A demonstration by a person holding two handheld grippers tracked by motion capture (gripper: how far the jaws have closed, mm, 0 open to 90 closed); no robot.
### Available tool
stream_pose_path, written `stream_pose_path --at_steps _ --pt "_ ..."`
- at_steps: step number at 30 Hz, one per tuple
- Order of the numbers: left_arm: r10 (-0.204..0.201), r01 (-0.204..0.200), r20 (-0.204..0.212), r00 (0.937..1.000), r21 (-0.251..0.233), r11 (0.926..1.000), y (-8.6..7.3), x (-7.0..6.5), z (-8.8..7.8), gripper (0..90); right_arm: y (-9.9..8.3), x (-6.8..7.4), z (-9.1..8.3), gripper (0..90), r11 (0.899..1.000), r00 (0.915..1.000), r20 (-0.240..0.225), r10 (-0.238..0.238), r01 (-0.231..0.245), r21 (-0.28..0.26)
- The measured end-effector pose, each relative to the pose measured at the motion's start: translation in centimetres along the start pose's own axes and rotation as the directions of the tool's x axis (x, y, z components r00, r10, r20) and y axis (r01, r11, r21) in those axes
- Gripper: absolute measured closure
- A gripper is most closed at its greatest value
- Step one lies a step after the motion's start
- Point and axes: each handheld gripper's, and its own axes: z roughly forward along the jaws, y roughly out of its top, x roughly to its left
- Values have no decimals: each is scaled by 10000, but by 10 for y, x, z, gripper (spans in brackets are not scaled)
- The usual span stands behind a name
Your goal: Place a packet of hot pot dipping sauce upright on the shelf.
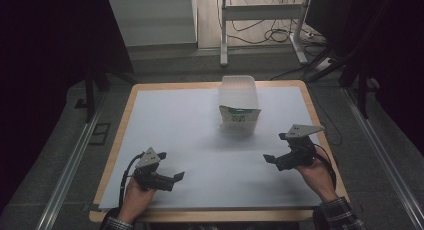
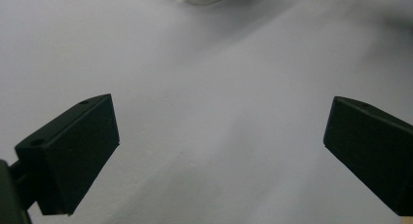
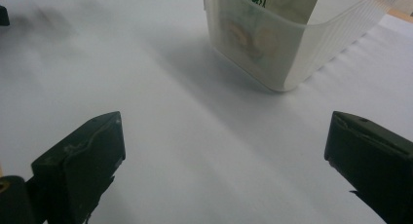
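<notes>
A translucent plastic container (image 1: 239, 104) stood upright toward the far middle of the white surface (image 1: 200, 140), with a green-printed packet (image 1: 240, 115) inside it. My left tool (image 1: 172, 179) hovered well short of the container, near and to its left, jaws spread wide and empty. My right tool (image 1: 272, 159) sat nearer the container, on its right, jaws likewise wide apart and holding nothing.
</notes>
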Motion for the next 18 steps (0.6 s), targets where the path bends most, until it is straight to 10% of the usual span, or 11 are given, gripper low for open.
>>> stream_pose_path --at_steps 18 --pt "242 -241 -129 9996 85 9997 -1 -1 1 0 -35 5 3 14 9999 9984 552 107 -103 -82"
